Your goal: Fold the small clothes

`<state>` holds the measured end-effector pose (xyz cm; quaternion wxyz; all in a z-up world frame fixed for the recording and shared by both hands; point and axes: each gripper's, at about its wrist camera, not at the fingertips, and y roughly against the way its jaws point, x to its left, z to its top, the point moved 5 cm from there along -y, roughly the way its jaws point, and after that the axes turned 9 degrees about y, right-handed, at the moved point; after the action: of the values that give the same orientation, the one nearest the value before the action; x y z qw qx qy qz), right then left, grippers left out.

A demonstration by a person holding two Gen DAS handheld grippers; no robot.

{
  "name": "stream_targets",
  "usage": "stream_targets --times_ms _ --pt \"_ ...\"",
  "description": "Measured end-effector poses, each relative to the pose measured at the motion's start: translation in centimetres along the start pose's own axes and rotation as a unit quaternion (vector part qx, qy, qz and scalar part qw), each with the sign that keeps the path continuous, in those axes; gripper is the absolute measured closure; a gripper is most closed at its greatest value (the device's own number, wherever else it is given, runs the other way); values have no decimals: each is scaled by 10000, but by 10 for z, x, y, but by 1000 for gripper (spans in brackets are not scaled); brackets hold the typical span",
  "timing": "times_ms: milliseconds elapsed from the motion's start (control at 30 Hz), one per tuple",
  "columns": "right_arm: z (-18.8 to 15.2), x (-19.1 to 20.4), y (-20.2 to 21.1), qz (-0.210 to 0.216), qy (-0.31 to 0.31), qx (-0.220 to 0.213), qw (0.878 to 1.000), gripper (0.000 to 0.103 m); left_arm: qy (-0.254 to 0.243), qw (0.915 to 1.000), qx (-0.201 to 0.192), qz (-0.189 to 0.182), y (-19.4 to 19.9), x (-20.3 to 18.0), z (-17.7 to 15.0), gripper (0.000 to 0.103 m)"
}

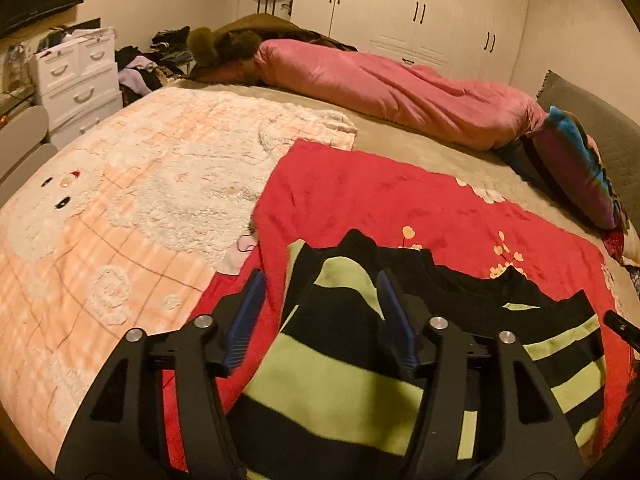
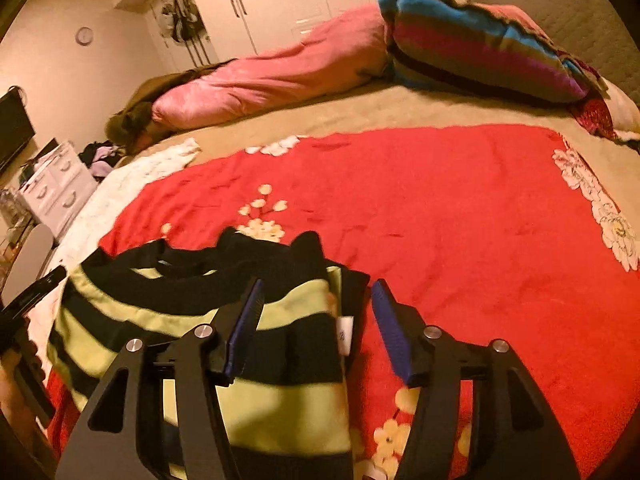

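Note:
A small black and lime-green striped sweater (image 1: pixel 340 364) lies on a red flowered blanket (image 1: pixel 360 200) on the bed. Its sleeves are folded in over the body. My left gripper (image 1: pixel 320 280) is open, with its blue pads either side of the sweater's left folded part. My right gripper (image 2: pixel 316 292) is open over the sweater's right edge (image 2: pixel 280 320), where a white label (image 2: pixel 345 334) shows. Neither gripper holds cloth. The left gripper's tip shows at the left edge of the right wrist view (image 2: pixel 36 288).
A peach and white fluffy blanket (image 1: pixel 120 200) lies left of the red one. A rolled pink quilt (image 1: pixel 400 92) and a striped pillow (image 2: pixel 480 48) lie along the far side. White drawers (image 1: pixel 76 76) stand beside the bed.

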<state>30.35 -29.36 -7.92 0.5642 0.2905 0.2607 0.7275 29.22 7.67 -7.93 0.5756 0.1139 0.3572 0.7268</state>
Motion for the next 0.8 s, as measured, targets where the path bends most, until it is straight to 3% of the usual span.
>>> stream_targets --times_ms 233,467,800 --pt "-23 17 29 182 282 19 9994 34 101 9999 -94 -14 20 7 3 38" --pt "-55 21 42 409 135 252 9988 27 215 9997 -67 8 38 21 -3 26" --pt "-99 10 53 511 -168 554 9970 26 866 9956 340 53 50 77 -34 23"
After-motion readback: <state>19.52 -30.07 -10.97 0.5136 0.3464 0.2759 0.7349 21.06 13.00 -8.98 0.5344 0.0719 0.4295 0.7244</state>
